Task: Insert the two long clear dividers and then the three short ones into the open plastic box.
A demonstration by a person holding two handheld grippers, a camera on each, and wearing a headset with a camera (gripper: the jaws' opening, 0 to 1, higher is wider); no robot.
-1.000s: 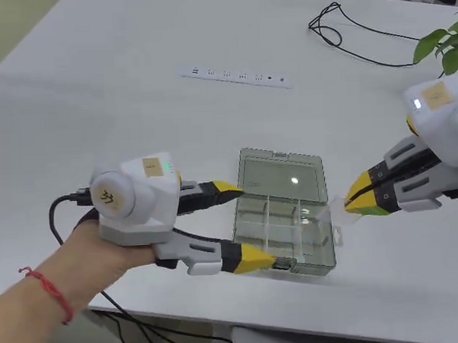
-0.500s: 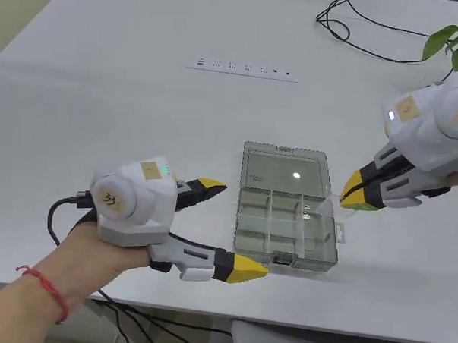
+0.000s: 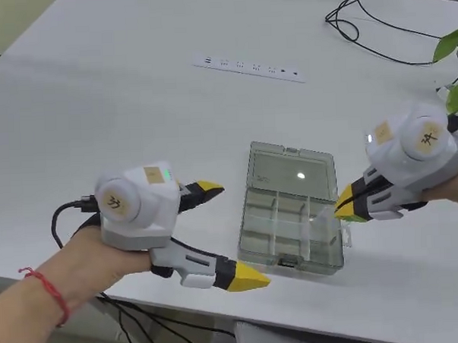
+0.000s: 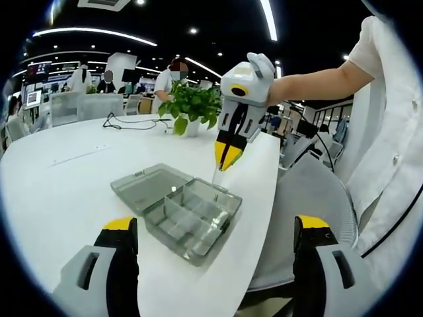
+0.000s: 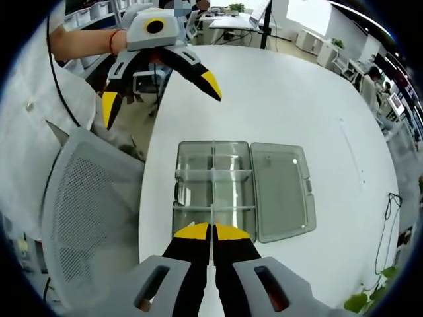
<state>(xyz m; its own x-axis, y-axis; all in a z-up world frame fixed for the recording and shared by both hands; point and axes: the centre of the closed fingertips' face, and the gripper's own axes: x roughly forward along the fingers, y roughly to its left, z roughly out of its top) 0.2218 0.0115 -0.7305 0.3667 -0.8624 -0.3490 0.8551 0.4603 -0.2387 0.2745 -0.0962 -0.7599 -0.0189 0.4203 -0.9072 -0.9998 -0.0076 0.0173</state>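
Holding a short clear divider (image 3: pixel 327 214) tight in my right gripper (image 3: pixel 341 208), I am over one end of the box (image 3: pixel 262 231). The jaws are pressed together on the thin piece. Its low edge is just above the box, or maybe touching the rim; I cannot tell which. My left gripper (image 3: pixel 230 232) is beside the other end of the box. Its jaws are wide apart and there is nothing in them.

The box sits open on the white table (image 3: pixel 135 107), with its lid (image 3: pixel 289 165) lying flat behind it. Clear walls stand inside the box and cut it into little rooms. They are see-through, so I cannot count them for sure.

I think the long ones are in and I am on one of the short ones, so the job is nearly done. Next I need to hold the piece straight over its slots and push it down gently. Then I can let go. My left gripper could keep the box from sliding.
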